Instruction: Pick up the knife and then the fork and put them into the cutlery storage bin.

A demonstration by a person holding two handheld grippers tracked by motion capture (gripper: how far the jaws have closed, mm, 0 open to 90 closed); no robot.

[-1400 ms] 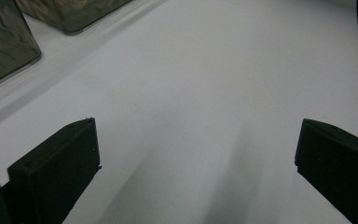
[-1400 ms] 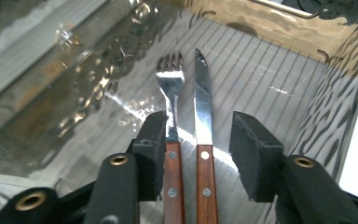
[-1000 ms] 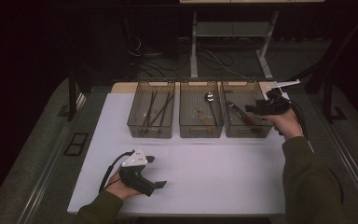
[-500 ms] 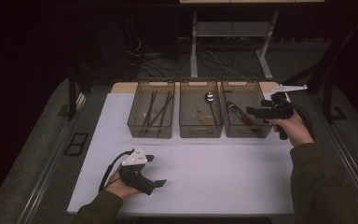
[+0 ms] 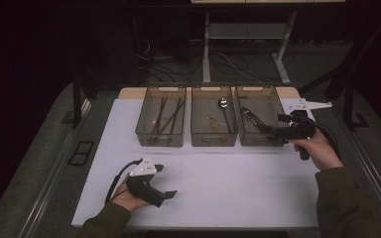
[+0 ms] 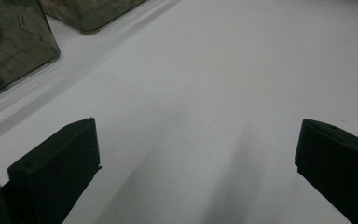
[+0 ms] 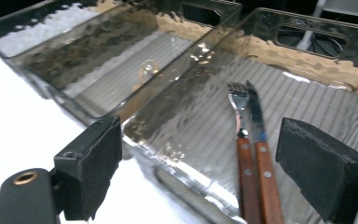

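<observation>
Right gripper view put my right gripper [image 7: 200, 172] at the near wall of the clear smoky plastic bin on the right [image 7: 307, 88], jaws spread wide with nothing pinched between them; they had just been opening. Inside that bin lay the steel fork with a brown wooden handle [image 7: 241, 144] and, touching it side by side, the steel knife with a brown wooden handle [image 7: 261, 154]. Both sat on the ribbed floor between my two black pads [image 7: 91, 163] as I looked along them, but beyond and below them, apart from either pad. From the high view I saw the same gripper [image 5: 284, 130] level at the right bin's [image 5: 258, 140] outer edge, the cutlery [image 5: 250, 117] lying slantwise within. My left gripper [image 5: 164, 180] rested low over the white table [image 5: 238, 188], well apart from the three bins; in its own view the jaws gaped wide over bare white surface [image 6: 200, 93], gripping nothing.
</observation>
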